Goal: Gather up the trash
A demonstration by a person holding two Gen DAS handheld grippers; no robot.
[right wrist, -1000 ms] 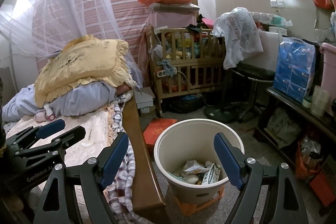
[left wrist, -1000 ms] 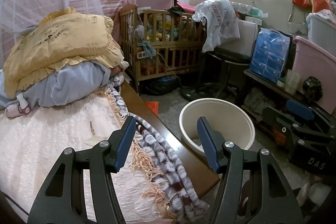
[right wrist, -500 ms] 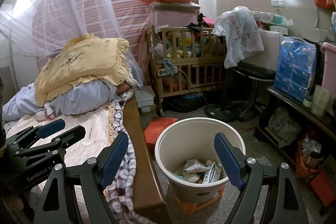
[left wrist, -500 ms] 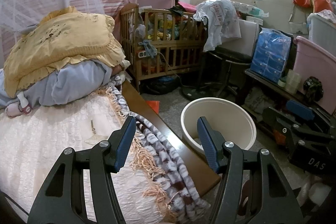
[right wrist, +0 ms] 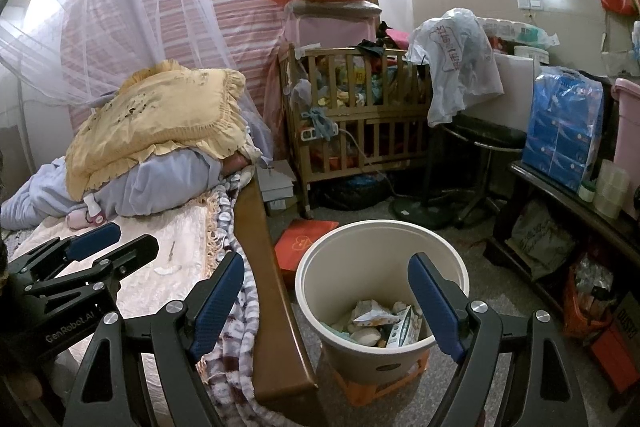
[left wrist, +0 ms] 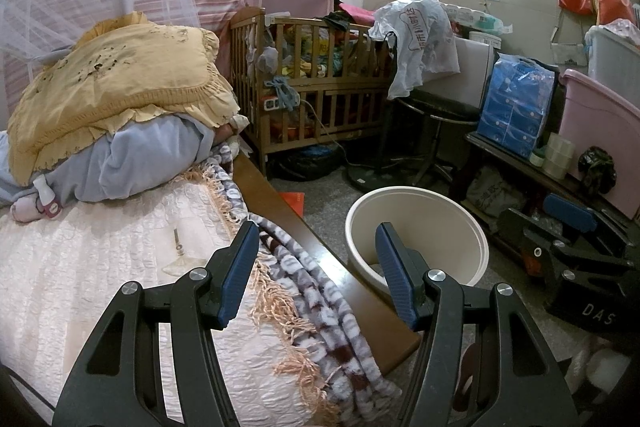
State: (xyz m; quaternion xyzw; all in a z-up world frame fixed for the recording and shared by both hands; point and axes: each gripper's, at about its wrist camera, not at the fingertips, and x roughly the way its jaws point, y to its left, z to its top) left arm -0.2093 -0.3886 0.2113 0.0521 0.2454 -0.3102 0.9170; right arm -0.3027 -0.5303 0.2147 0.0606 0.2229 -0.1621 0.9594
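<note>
A cream waste bin (right wrist: 380, 361) stands on the floor beside the bed, with crumpled paper and small cartons (right wrist: 380, 323) in its bottom. My right gripper (right wrist: 328, 303) hangs open above the bin's near rim, nothing between its fingers. My left gripper (left wrist: 318, 267) is open too, over the bed's wooden side rail (left wrist: 288, 219) and a fringed blanket (left wrist: 320, 307), with the bin (left wrist: 416, 193) just to its right. A thin stick and a pale scrap (left wrist: 178, 259) lie on the pink bedspread (left wrist: 80, 267). Each gripper shows in the other's view: left gripper (right wrist: 92, 251), right gripper (left wrist: 568, 227).
A yellow pillow (left wrist: 120, 87) and folded blue bedding are heaped at the bed's head. Behind the bin stand a wooden crib (right wrist: 360, 131) and a black stool (right wrist: 488, 139). A red box (right wrist: 304, 247) lies on the floor. A low shelf (right wrist: 560, 195) lines the right side.
</note>
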